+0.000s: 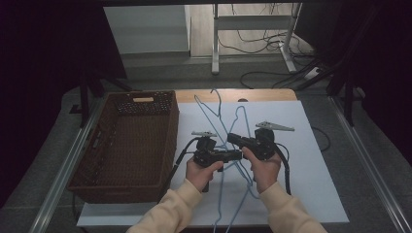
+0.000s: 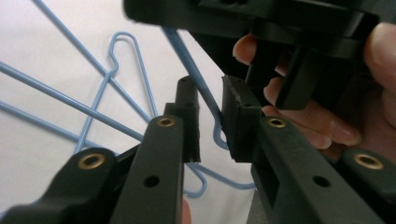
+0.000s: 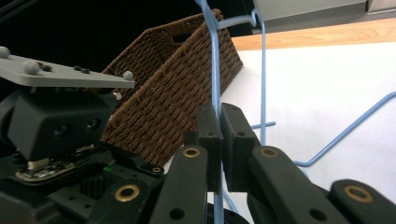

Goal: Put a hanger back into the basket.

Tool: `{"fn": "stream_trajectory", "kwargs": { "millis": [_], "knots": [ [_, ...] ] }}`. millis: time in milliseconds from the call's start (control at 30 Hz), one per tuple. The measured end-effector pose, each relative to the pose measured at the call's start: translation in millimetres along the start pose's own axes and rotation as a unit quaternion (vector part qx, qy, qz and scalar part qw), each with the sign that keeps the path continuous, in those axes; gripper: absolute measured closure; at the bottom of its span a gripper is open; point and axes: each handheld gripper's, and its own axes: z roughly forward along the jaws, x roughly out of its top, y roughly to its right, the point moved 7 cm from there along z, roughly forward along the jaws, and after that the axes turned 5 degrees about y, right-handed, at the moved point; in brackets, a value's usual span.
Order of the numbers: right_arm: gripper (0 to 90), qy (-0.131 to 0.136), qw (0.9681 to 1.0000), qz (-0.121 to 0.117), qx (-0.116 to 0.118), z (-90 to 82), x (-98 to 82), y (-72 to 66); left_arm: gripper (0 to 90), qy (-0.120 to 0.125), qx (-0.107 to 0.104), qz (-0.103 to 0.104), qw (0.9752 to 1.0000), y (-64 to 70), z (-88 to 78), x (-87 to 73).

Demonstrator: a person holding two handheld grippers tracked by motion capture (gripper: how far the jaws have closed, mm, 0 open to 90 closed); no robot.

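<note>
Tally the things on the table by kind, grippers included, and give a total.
Blue wire hangers: 2, as far as the tangle lets me tell
Brown wicker basket: 1
White board: 1
Handheld grippers: 2, left gripper and right gripper
Total: 6

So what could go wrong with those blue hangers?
The two blue wire hangers lie crossed and tangled, so lifting one might drag the other along. The right hand-held gripper pinches only a thin wire, which could slip or twist. The left hand-held gripper has wire between its jaws with a gap showing, so its grip may not hold. The basket sits close and a hook could snag it.
</note>
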Motion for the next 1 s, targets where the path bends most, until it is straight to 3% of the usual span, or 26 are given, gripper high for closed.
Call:
{"fn": "stream_trajectory", "kwargs": {
  "millis": [333,467,500,533,700,900,1000],
  "knots": [
    [83.4,-0.006,0.9998,-0.01,0.014,-3.1,2.9,-1.9,85.5,-0.028,0.014,-0.006,0.9995,-5.0,-13.1,-2.5],
    [69.9,0.005,0.9992,-0.018,0.035,-4.9,9.2,-5.6,85.7,-0.033,0.019,-0.009,0.9992,-5.8,-20.2,-2.7],
    [69.9,0.005,0.9992,-0.018,0.035,-4.9,9.2,-5.6,85.7,-0.033,0.019,-0.009,0.9992,-5.8,-20.2,-2.7],
    [61.3,0.017,0.9986,-0.024,0.044,-9.6,15.4,-7.9,85.8,-0.034,0.019,-0.01,0.9992,-5.6,-22.6,-2.5],
    [47.0,0.028,0.9969,-0.051,0.054,-24.6,22.3,-9.1,86.0,-0.04,0.026,-0.001,0.9988,-4.9,-32.1,-1.3],
    [36.9,0.02,0.9951,-0.083,0.049,-42.9,16.6,5.2,85.8,-0.07,0.016,0.003,0.9974,1.0,-46.7,-2.7],
    [35.4,0.015,0.9951,-0.087,0.046,-51.5,11.3,15.3,85.6,-0.079,0.006,0.006,0.9968,7.0,-49.3,-3.7]
  ]
}}
